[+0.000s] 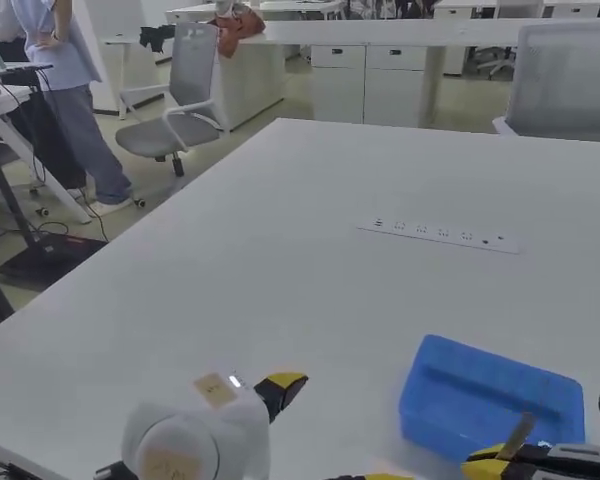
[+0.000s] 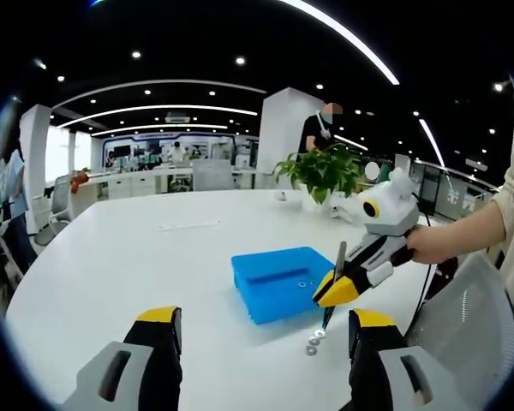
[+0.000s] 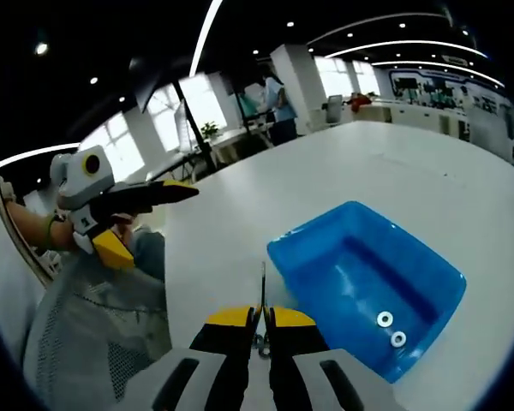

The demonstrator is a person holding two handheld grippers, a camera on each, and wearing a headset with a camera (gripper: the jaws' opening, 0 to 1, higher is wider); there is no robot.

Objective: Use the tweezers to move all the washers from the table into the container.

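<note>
A blue container (image 1: 490, 400) sits on the white table (image 1: 280, 260) at the near right; in the right gripper view two washers (image 3: 391, 329) lie in the container (image 3: 368, 274). My right gripper (image 3: 261, 315) is shut on the tweezers (image 3: 263, 291). In the left gripper view the tweezers (image 2: 335, 278) point down at loose washers (image 2: 314, 344) on the table, just in front of the container (image 2: 274, 282). My left gripper (image 2: 265, 321) stands wide open, holding nothing. In the head view the left gripper (image 1: 330, 430) is bottom left and the right gripper (image 1: 505, 462) bottom right.
A power strip (image 1: 440, 235) lies across the table's middle. A potted plant (image 2: 321, 171) stands at the table's far side. Office chairs (image 1: 180, 100) and a standing person (image 1: 60, 90) are beyond the table's left edge.
</note>
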